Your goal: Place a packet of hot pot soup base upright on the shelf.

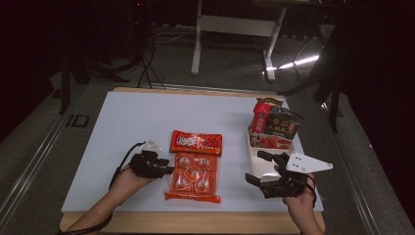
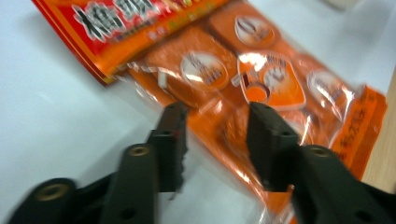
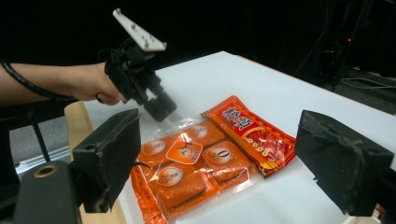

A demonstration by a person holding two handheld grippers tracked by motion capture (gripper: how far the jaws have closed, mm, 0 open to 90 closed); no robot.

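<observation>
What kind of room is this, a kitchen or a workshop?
Probably a lab or recording studio: a white-topped table under dark surroundings, loose cables on the grey floor, and a white metal stand frame behind.

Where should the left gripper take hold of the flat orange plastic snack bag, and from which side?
Probably the thin left edge seam of the flat orange plastic snack bag, coming from its left, where the left gripper sits with jaws apart. The bag lies flat with bulging pouches in its middle; only the border film looks thin enough to pinch.
</observation>
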